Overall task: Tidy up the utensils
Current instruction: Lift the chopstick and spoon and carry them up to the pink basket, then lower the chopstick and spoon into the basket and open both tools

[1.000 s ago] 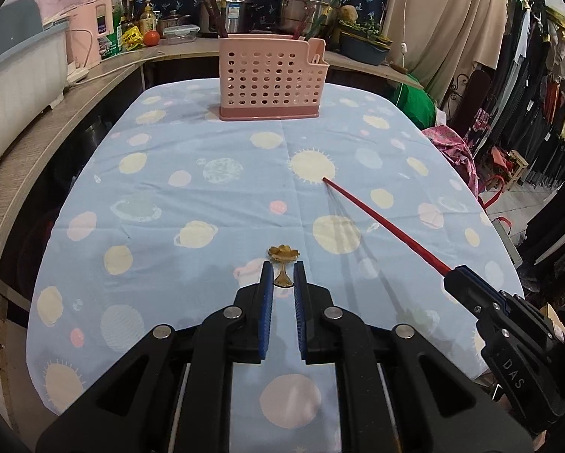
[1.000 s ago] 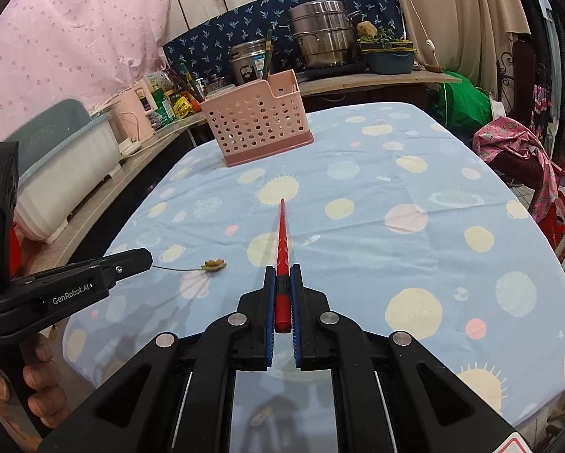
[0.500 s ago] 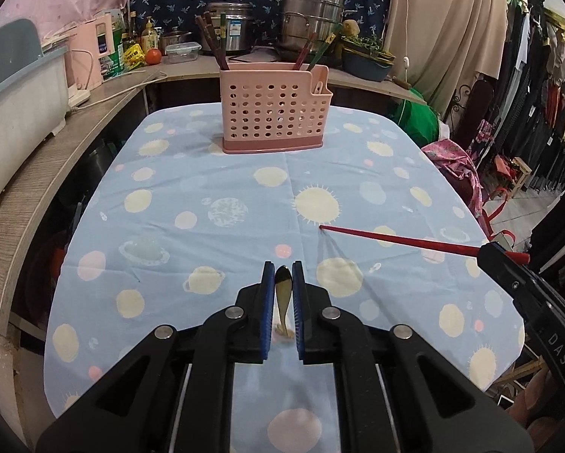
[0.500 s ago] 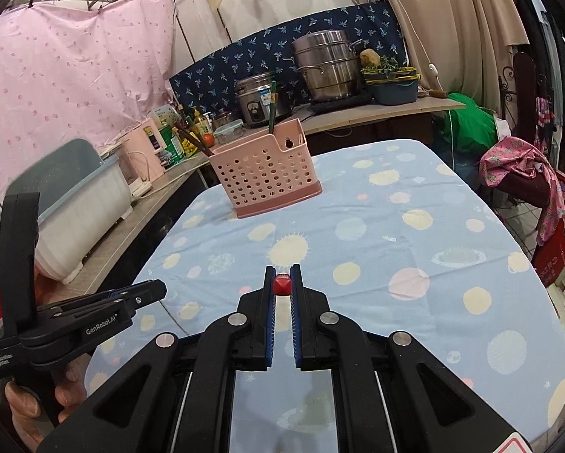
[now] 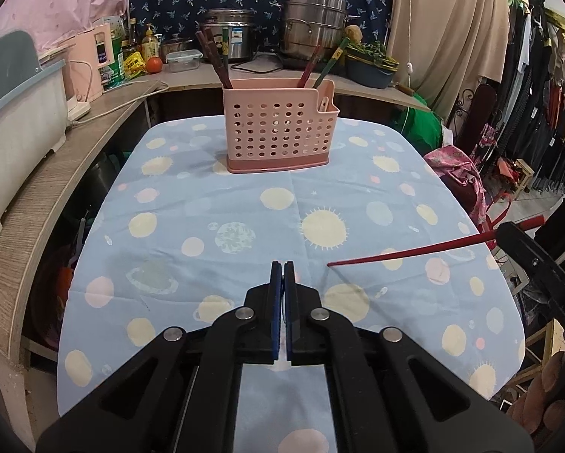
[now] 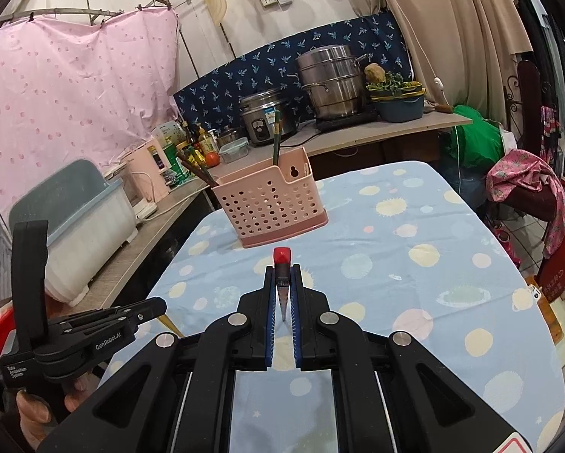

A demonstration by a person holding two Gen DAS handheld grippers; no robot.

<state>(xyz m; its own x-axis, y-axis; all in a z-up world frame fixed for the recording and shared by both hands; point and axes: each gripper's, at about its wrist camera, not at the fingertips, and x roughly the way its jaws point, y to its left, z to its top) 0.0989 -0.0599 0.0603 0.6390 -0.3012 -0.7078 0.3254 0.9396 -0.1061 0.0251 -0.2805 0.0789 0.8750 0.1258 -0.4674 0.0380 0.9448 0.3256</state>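
- Two blue-padded black jaws of the left gripper (image 5: pixel 282 264) are pressed flat together in the left wrist view; nothing shows between them from here.
- Beyond them, a soft blue tablecloth (image 5: pixel 207 226) printed with pale suns and planets runs wide and bare to the far end, where a pink perforated plastic caddy (image 5: pixel 278 136) stands upright with dark chopsticks leaning out of it.
- At the right, a slim red chopstick (image 5: pixel 414 253) slants above the cloth, its thick end clamped in the right gripper (image 5: pixel 503 232) near the table's right edge.
- Along the left edge, a curved wood-grain counter (image 5: pixel 37 196) hems the table closely.
- Seen from the right wrist view, the chopstick is gripped end-on, its square red butt pointing far toward the caddy, with open cloth between them.
- Near left, a hand (image 6: pixel 33 411) carries the left gripper over the table's near-left corner, and a thin golden utensil (image 6: pixel 171 322) hangs below its closed tip.
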